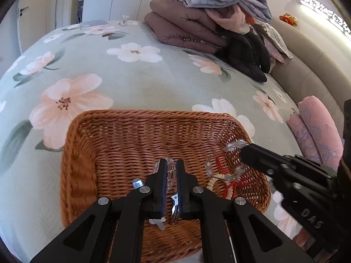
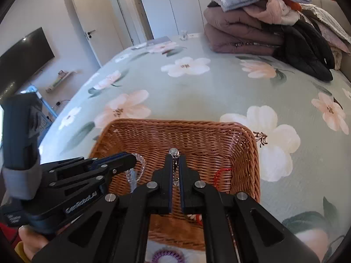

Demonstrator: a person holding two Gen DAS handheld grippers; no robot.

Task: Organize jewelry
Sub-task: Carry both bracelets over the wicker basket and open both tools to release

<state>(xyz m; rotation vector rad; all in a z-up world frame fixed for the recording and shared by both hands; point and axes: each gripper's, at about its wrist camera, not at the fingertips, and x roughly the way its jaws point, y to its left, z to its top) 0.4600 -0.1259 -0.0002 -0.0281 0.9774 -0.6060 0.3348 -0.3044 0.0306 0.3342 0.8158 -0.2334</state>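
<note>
With both tongs over the brown woven wicker basket (image 1: 92,144), our left gripper (image 1: 170,171) pinching a clear crystal-bead bracelet (image 1: 170,175) and our right gripper (image 2: 174,164) pinching another clear bead strand (image 2: 174,152), we judge we are mid-deposit, so next we must lower and release.

A bed fills most of both views, spread with a pale green floral bedspread (image 2: 215,92) printed with large pink and white blossoms. At its far side lies a pile of folded quilts and blankets (image 1: 197,15), mauve below and grey-blue on top, with a black padded jacket (image 1: 248,59) draped beside it. A beige upholstered headboard (image 1: 307,65) runs along the right, under a bright light strip (image 1: 324,13). Beyond stand white wardrobe doors (image 2: 179,2), a white room door (image 2: 85,24) and a wall-mounted television (image 2: 24,52).
</note>
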